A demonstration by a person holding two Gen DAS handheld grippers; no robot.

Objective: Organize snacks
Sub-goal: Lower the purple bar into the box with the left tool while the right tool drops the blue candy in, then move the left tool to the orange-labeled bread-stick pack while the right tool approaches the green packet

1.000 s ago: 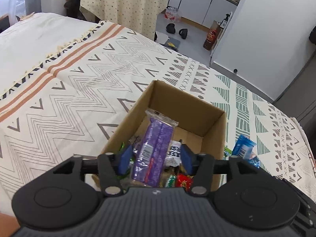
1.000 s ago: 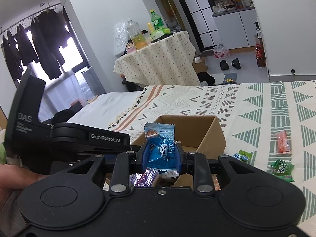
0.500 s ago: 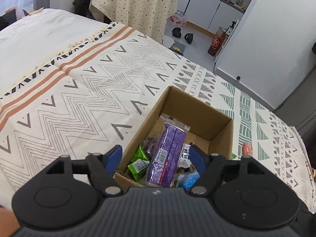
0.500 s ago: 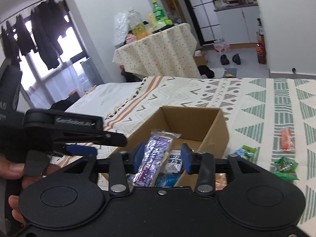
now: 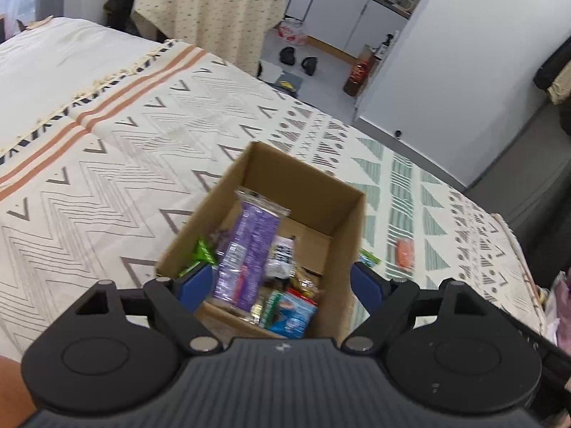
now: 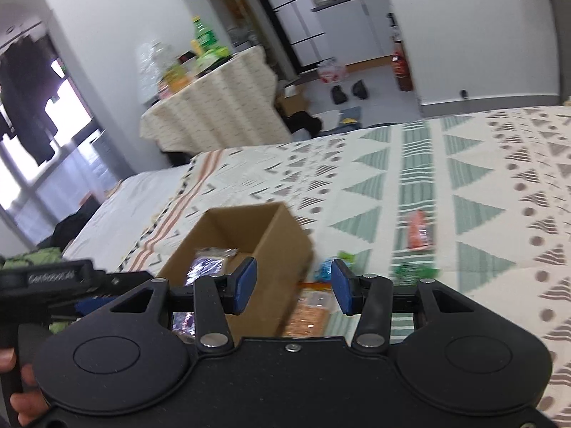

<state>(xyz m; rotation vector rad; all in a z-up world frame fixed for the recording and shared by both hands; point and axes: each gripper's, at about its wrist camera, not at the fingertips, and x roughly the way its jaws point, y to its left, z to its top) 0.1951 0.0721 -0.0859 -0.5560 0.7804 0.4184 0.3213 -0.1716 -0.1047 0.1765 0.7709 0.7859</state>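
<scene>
The left claw (image 5: pixel 282 287) hangs spread and empty over the box (image 5: pixel 323 185), where a purple packet (image 5: pixel 246 249) leans among other snacks. The right claw (image 6: pixel 293 287), also spread, holds nothing; an orange packet (image 6: pixel 421 230) lies on the bed (image 6: pixel 499 164) beyond.

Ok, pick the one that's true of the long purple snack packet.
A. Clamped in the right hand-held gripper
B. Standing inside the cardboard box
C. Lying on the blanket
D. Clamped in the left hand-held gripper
B: the purple snack packet leans upright inside the cardboard box, and both the left hand-held gripper and the right hand-held gripper are open and empty.
</scene>
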